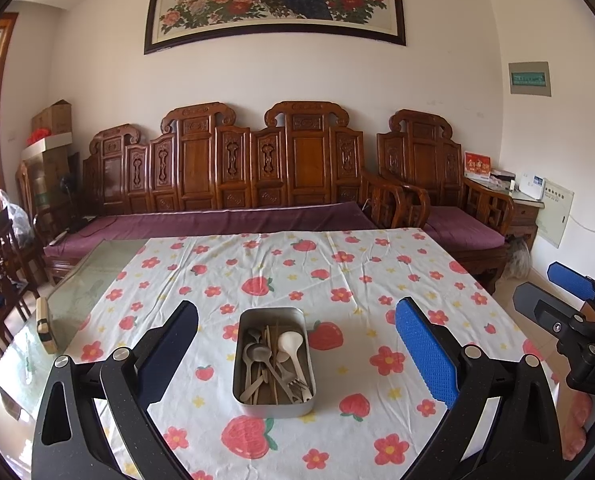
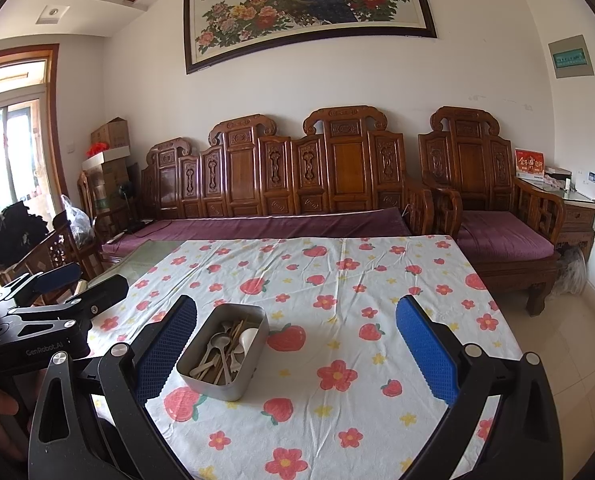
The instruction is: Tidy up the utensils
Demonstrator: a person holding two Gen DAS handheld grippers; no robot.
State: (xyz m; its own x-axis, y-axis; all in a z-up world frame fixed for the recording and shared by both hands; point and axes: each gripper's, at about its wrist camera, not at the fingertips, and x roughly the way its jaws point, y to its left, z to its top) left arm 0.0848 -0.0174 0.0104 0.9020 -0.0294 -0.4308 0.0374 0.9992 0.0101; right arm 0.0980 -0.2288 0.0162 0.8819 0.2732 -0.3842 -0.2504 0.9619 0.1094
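**Tin dead ahead of the left tool**

While both tools hover with fingers spread and empty, the left tool point(image 1: 297, 354) faces the metal tin point(image 1: 274, 361) of utensils point(image 1: 271, 360) squarely, long axis pointing away, near the worktop's point(image 1: 377, 264) front edge; the right tool point(image 2: 295, 354) sits right of it.

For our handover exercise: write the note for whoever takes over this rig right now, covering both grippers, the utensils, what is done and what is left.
Left gripper: open, empty, held above the table facing the metal tin.
Right gripper: open, empty, tin toward its left finger.
Utensils: spoons, forks, chopsticks and a white ladle jumbled together in the tin on the floral tablecloth.
Done: nothing visible.
Left: all sorting.
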